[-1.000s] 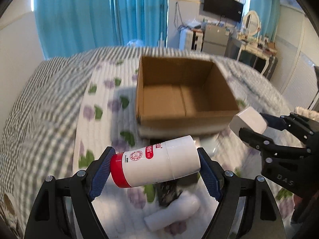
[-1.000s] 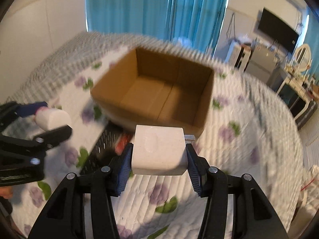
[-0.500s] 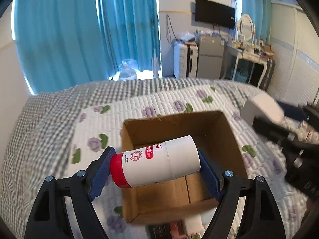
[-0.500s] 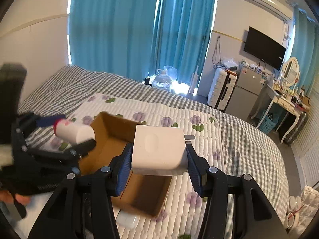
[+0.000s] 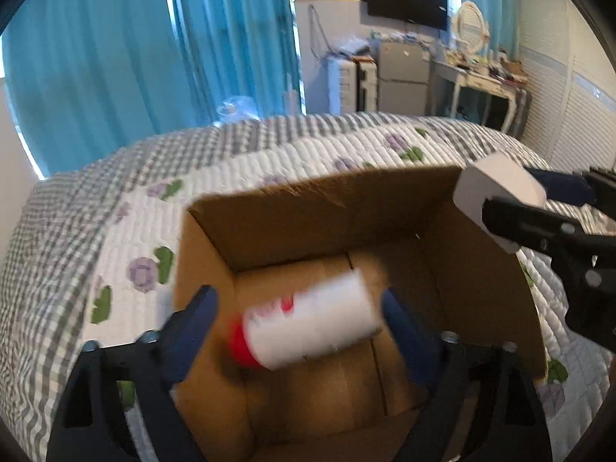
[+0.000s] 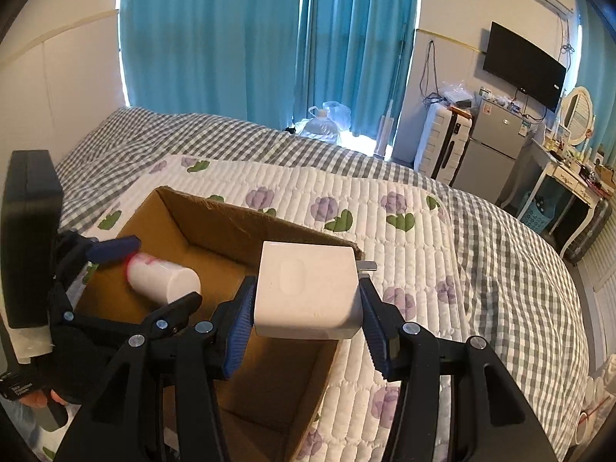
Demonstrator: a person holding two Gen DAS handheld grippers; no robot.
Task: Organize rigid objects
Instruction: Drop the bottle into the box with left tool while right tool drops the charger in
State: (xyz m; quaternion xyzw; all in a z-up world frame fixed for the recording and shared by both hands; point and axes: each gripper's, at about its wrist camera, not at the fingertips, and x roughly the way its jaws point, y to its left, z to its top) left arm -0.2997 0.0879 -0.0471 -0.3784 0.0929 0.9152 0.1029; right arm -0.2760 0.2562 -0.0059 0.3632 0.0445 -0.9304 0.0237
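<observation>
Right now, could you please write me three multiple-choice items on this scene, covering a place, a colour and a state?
1. Where is the white cylindrical bottle?
A. over the open brown cardboard box
B. lying on the quilt
C. on the desk

2. What colour is the bottle's cap end?
A. green
B. red
C. black

3. How do the right tongs stand?
A. open and empty
B. out of view
C. shut on the white square plastic charger block

Answers: 1 A, the bottle shows against the box's inside, between the left tongs. 2 B, a red end shows at its left. 3 C, both pads press the block's sides.
</observation>
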